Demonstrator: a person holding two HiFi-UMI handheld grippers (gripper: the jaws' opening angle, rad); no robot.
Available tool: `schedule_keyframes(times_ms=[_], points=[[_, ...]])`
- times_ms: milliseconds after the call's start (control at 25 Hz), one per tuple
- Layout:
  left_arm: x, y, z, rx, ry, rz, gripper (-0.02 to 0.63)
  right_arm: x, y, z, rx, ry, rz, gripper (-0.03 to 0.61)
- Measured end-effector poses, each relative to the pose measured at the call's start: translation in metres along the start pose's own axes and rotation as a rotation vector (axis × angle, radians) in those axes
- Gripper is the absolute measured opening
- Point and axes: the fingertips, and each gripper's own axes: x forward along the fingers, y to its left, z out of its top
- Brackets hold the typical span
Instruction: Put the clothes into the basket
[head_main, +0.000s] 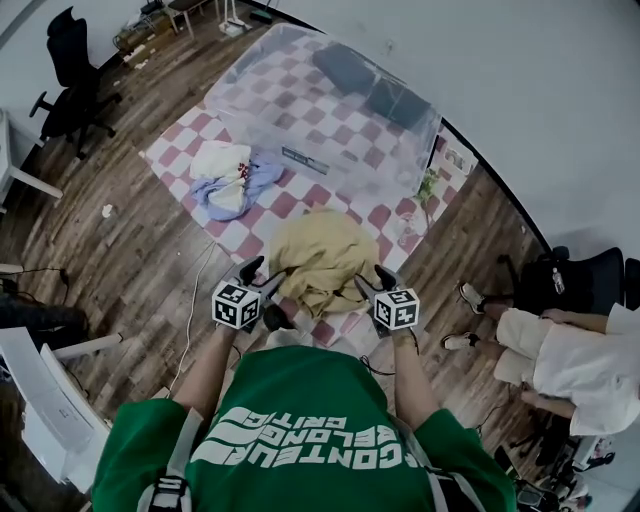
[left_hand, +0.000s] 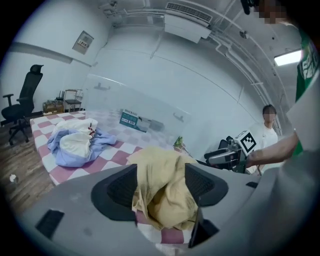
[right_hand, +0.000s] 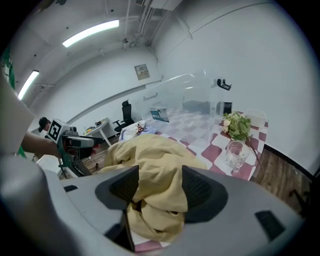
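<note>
Head view first: the yellow garment (head_main: 320, 255) is still lying in a heap on the checked mat (head_main: 190, 130), well short of the clear bin (head_main: 330, 90) at the far end, which I'm guessing is the "basket". The left gripper (head_main: 265, 275) and right gripper (head_main: 372, 282) sit at either near corner of it, probably so the thing lifts evenly instead of dragging. A second pile of white and blue clothes (head_main: 232, 178) waits off to the left, untouched. The person's chest cuts off the near edge of the mat, and the dark shapes inside the bin are anyone's guess. Left gripper view: the jaws are spread with yellow cloth bunched between them, and as far as I can see it's loose, not squeezed. The fold covers whatever's underneath. Right gripper view: same deal, jaws apart around a wad of the yellow cloth, nothing clamped yet. There's a glass (right_hand: 234, 152) and flowers (right_hand: 237, 126) on the mat's right side, so I'd watch the swing. The bin's walls nearly vanish against the wall here.
</note>
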Motion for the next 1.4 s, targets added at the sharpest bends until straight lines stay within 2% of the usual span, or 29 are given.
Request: schedule_keyframes(times_ms=[120, 200, 400, 560, 760, 1320, 1400], points=[[0.013, 0.004, -0.016, 0.029, 0.049, 0.028, 0.352, 0.008, -0.012, -0.013, -0.022, 0.041, 0.014, 0.305], [0.022, 0.005, -0.028, 0.029, 0.090, 0.035, 0.390, 0.014, -0.021, -0.022, -0.033, 0.070, 0.022, 0.328], [0.046, -0.002, -0.062, 0.019, 0.199, 0.017, 0.436, 0.032, -0.036, -0.041, -0.065, 0.151, 0.065, 0.351], [0.070, -0.005, -0.087, 0.015, 0.284, 0.019, 0.442, 0.052, -0.041, -0.053, -0.083, 0.215, 0.114, 0.357], [0.092, -0.007, -0.100, 0.016, 0.347, 0.028, 0.442, 0.073, -0.038, -0.054, -0.086, 0.259, 0.171, 0.356], [0.135, -0.017, -0.121, 0.032, 0.472, -0.006, 0.437, 0.103, -0.037, -0.061, -0.049, 0.357, 0.301, 0.355], [0.139, -0.023, -0.122, 0.031, 0.481, -0.030, 0.409, 0.104, -0.037, -0.061, -0.037, 0.362, 0.305, 0.354]])
